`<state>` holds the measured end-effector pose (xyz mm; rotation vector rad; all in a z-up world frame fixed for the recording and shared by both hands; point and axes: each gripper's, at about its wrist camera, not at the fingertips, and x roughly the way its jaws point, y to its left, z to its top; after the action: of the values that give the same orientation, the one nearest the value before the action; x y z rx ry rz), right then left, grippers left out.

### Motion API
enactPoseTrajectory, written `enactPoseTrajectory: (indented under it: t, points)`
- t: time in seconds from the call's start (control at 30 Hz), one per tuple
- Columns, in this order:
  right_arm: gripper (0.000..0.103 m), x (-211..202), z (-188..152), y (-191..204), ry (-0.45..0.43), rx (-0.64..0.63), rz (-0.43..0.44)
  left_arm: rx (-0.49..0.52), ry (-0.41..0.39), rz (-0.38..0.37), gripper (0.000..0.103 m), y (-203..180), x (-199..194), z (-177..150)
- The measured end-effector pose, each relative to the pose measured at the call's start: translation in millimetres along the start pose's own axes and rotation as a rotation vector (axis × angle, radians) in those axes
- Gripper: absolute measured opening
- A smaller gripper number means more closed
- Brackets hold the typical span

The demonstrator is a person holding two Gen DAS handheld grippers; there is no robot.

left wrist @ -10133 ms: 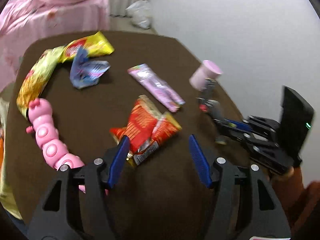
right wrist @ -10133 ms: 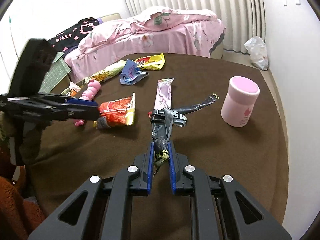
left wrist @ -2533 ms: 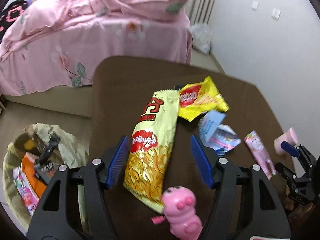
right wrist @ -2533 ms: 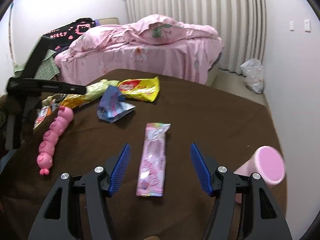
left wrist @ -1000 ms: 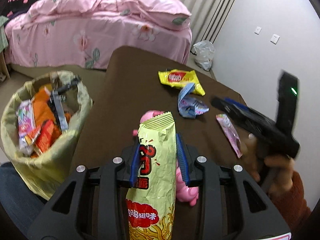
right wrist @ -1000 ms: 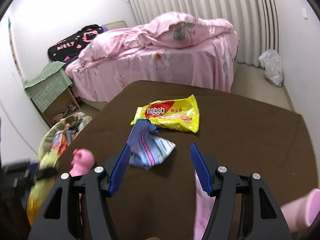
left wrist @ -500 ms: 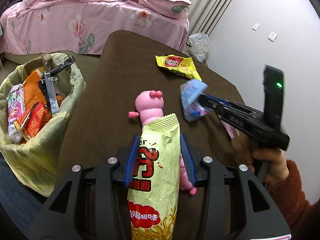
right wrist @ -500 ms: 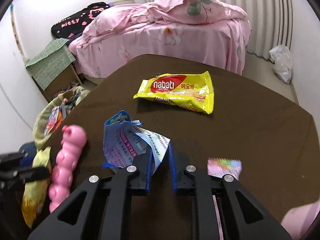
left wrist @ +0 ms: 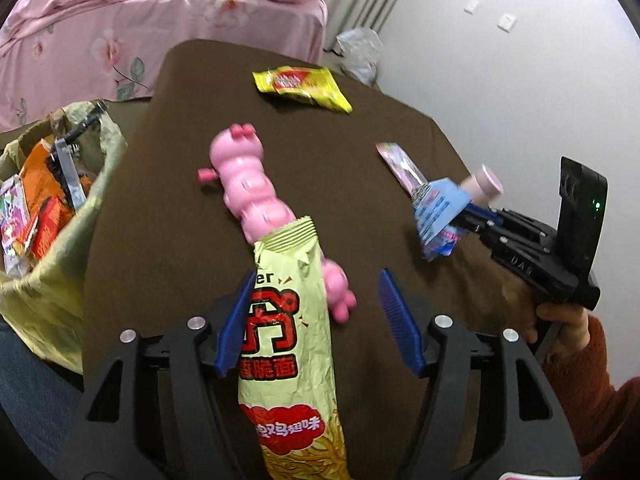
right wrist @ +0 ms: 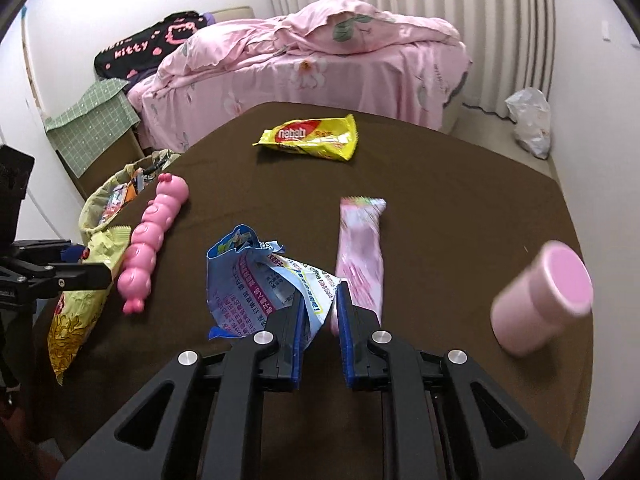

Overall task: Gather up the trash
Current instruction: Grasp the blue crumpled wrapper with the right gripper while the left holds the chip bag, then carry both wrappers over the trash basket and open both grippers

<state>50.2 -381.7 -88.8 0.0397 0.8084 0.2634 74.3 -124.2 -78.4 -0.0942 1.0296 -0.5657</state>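
A long yellow-green noodle snack bag (left wrist: 284,344) lies between the jaws of my left gripper (left wrist: 316,280), which are opening. The left pad sits beside the bag and the right pad stands well clear of it. The bag's top rests over a pink caterpillar toy (left wrist: 248,188). My right gripper (right wrist: 319,320) is shut on a crumpled blue wrapper (right wrist: 248,280), held just above the brown table (right wrist: 460,200). A yellow Nabati wrapper (right wrist: 312,138) and a pink wrapper (right wrist: 360,252) lie on the table. A trash bag (left wrist: 48,280) with several wrappers inside stands at the table's left edge.
A pink cup (right wrist: 540,296) lies tipped at the table's right side. A pink bed (right wrist: 320,52) stands beyond the table's far edge. A white plastic bag (right wrist: 528,124) lies on the floor by the curtain. A person's hand in an orange sleeve (left wrist: 580,360) holds the right gripper.
My left jaws have spread apart from the noodle bag they pinched. The right gripper has pulled back to the right with the blue wrapper in it.
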Motion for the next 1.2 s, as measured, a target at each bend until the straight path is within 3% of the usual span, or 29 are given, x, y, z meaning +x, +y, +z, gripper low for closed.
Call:
enactPoseTrajectory:
  t: [0.2, 0.4, 0.43, 0.5, 0.67, 0.8, 1.03, 1.1, 1.2]
  points:
    - [0.015, -19, -19, -2, -0.025, 0.006, 0.004, 0.057, 0.068, -0.066, 0.063, -10, -7, -1]
    - [0.015, -34, -28, 7, -0.062, -0.005, 0.021, 0.053, 0.105, -0.032, 0.062, 5, -8, 9]
    - [0.015, -35, -29, 8, -0.064, -0.006, 0.023, 0.031, 0.114, -0.027, 0.060, 10, -6, 10]
    - [0.015, -37, -30, 11, -0.066, -0.008, 0.025, -0.028, 0.141, -0.034, 0.039, 22, 0, 12]
    - [0.015, -43, -29, 17, -0.080, -0.026, 0.028, -0.073, 0.146, -0.071, 0.022, 31, 3, 9]
    - [0.015, -57, -22, 22, -0.116, -0.039, 0.030, 0.005, -0.021, -0.031, 0.019, 12, -38, 13]
    - [0.015, -74, 10, 44, -0.209, -0.061, 0.053, 0.137, -0.507, 0.164, 0.019, -12, -131, 21]
    - [0.015, -76, 23, 54, -0.231, -0.082, 0.064, 0.140, -0.585, 0.207, 0.019, -8, -145, 23]
    - [0.015, -72, 42, 71, -0.239, -0.124, 0.079, 0.113, -0.613, 0.248, 0.020, 10, -155, 28]
